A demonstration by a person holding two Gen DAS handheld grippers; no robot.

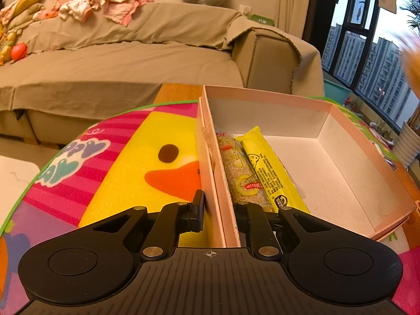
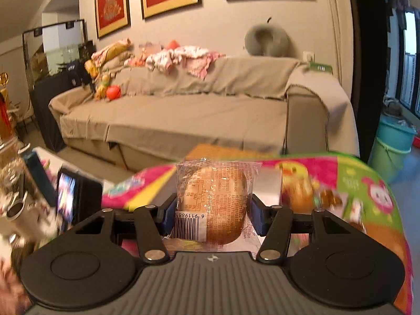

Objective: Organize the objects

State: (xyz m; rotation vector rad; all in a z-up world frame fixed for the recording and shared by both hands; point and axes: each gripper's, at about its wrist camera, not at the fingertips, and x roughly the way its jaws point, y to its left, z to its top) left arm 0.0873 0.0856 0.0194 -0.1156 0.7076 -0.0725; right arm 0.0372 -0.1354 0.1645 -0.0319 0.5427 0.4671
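Your left gripper (image 1: 220,210) is clamping the pink box (image 1: 341,120) wall; only the right view is showing your right gripper (image 2: 211,216) pinching a wrapped bun (image 2: 218,204), barcode reading 6911988.

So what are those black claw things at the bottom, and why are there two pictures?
Each picture comes from a small camera on a hand-held grabber that a person carries, one in each hand. The black claws are its two fingers.

In the left camera's picture, the left gripper pinches the side wall of a pink box. Inside lie a yellow snack stick and a speckled snack stick. The box sits on a bright duck mat.

In the right camera's picture, the right gripper squeezes a wrapped bun, held above the mat. Behind is a sofa.
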